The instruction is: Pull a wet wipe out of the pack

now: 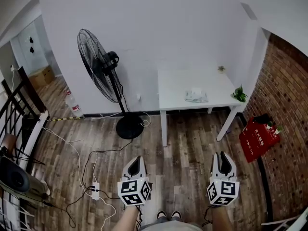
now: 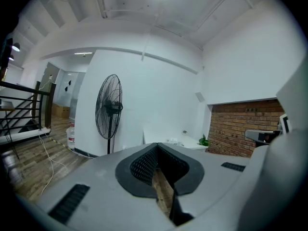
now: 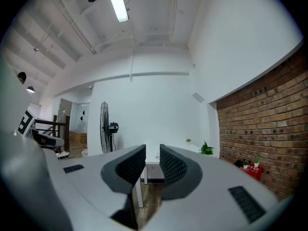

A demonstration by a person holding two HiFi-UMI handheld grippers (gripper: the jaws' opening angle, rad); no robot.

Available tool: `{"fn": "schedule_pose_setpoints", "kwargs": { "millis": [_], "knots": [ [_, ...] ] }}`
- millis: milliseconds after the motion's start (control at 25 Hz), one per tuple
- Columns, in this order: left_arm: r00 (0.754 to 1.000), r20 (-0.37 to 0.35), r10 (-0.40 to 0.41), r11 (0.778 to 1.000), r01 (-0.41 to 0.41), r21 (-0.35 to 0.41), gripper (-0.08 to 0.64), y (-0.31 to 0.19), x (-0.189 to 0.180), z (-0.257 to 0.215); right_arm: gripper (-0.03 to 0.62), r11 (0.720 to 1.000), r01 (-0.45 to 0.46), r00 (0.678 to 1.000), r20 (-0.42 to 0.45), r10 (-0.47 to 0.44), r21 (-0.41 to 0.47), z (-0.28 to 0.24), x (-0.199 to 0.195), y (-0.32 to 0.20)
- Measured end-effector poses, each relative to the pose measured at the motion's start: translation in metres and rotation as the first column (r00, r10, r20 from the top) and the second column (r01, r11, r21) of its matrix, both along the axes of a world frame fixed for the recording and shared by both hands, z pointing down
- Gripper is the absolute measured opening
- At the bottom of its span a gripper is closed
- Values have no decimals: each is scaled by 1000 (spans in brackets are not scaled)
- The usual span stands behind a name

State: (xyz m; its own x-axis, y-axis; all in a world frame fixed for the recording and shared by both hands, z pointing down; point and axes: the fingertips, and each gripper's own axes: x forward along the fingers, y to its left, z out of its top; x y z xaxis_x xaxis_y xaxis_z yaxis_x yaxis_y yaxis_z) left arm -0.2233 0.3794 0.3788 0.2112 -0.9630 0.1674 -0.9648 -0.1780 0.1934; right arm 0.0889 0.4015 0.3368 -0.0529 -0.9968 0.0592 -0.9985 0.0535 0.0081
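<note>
Pack of wet wipes (image 1: 196,96): lying on the white table (image 1: 173,83), well apart from both grippers. Likely handling as light, soft and slippery, so needing pinning while a limp wipe is pinched at the top opening. Left gripper (image 1: 135,160) is pressing its jaws together on nothing; right gripper (image 1: 224,156) is holding its jaws slightly apart, empty.

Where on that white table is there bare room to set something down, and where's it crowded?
The white table is bare across its left half, from the left edge to the wet wipe pack. The right half is busier: the pack lies there, a leafy plant sits at the right edge, and a small plant stands near the back.
</note>
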Motion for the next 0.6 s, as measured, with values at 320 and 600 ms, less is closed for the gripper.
{"fn": "schedule_pose_setpoints", "kwargs": {
  "millis": [320,600],
  "knots": [
    [1000,0,17,1000,-17,-2,5,-7,-16,1,135,1000,-23,1000,10,24,-3,3,-17,-3],
    [1000,-7,24,1000,-24,-6,5,-16,-33,5,133,999,-46,999,22,46,-9,7,-29,-1]
  ]
}}
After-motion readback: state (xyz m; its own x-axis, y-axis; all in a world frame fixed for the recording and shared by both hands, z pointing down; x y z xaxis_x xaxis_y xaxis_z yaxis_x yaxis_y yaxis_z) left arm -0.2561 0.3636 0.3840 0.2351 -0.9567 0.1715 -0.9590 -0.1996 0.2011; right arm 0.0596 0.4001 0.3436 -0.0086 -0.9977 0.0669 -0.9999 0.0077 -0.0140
